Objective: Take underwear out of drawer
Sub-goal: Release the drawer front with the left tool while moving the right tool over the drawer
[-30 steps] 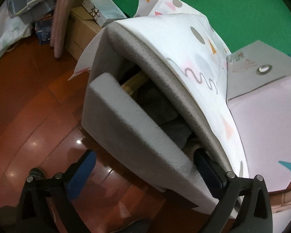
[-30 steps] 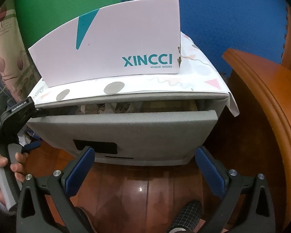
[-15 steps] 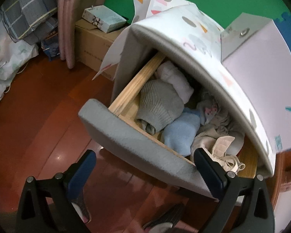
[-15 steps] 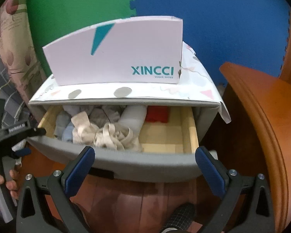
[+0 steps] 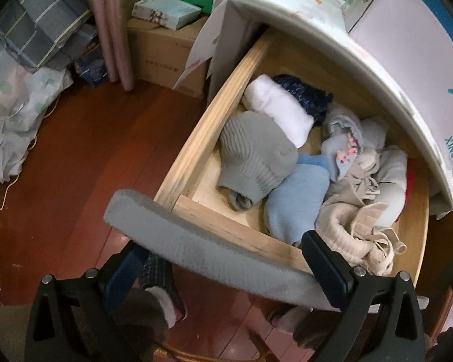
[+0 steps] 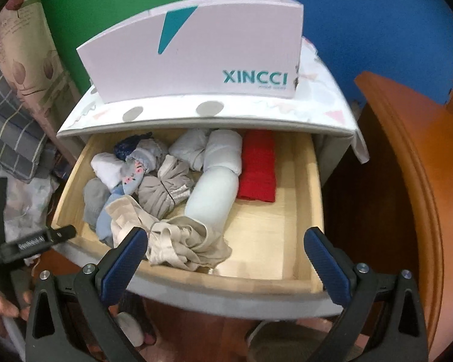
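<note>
- Atop the nightstand (image 6: 332,122), a XINCCI shoebox (image 6: 196,57) is sitting above the pulled-out drawer (image 6: 287,274).
- Underwear (image 6: 178,238) is lying bunched at the drawer's front, beside a red cloth (image 6: 258,166) and a grey knit roll (image 5: 253,157).
- Left gripper (image 5: 226,264) and right gripper (image 6: 226,259) are both hanging released, straddling the padded drawer front.
- Red-brown wood floor (image 5: 84,150) is showing below; green and blue foam mats (image 6: 362,15) are lining the wall.

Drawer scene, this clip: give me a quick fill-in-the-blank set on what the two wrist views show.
1. The drawer stands ____.
2. The folded cloth at the clothes' right edge is ____.
3. The box on the cabinet reads ____.
4. The right gripper holds ____.

Missing words: open; red; XINCCI; nothing
</note>
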Available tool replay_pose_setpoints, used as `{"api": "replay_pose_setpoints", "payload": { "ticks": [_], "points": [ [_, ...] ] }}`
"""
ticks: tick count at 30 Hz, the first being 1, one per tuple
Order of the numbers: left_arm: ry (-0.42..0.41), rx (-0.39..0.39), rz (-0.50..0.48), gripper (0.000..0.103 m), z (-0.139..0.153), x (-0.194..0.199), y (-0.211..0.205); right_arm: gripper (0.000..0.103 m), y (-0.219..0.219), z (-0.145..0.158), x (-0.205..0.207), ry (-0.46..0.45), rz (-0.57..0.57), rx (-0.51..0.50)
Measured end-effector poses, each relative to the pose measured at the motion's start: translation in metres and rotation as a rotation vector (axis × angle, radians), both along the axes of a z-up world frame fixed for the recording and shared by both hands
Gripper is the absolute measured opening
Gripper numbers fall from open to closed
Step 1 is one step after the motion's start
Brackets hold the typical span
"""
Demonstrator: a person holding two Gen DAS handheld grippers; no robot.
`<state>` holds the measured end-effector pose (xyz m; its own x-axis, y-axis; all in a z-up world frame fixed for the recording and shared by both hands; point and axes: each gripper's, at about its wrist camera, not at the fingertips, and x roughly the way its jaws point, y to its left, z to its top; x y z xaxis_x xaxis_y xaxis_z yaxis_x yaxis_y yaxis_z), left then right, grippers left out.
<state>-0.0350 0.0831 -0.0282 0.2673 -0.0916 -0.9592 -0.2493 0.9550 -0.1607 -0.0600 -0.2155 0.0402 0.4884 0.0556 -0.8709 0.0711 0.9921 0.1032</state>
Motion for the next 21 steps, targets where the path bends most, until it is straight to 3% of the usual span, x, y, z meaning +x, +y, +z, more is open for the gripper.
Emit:
{"api": "replay_pose_setpoints", "payload": {
  "ticks": [10, 16, 21],
  "points": [
    [0.047, 0.021, -0.011, 0.103, -0.002, -0.011, -0.001, 0.103, 0.002, -0.014, 0.004, 0.127, 0.006, 0.005],
    [0.05, 0.018, -0.005, 0.103, 0.0, -0.008, -0.002, 0.103, 0.001, -0.015, 0.007, 0.145, 0.021, 0.006],
    [0.058, 0.011, -0.001, 0.102, 0.001, -0.007, -0.001, 0.102, -0.002, -0.023, 0.018, 0.191, -0.001, 0.068]
  ]
}}
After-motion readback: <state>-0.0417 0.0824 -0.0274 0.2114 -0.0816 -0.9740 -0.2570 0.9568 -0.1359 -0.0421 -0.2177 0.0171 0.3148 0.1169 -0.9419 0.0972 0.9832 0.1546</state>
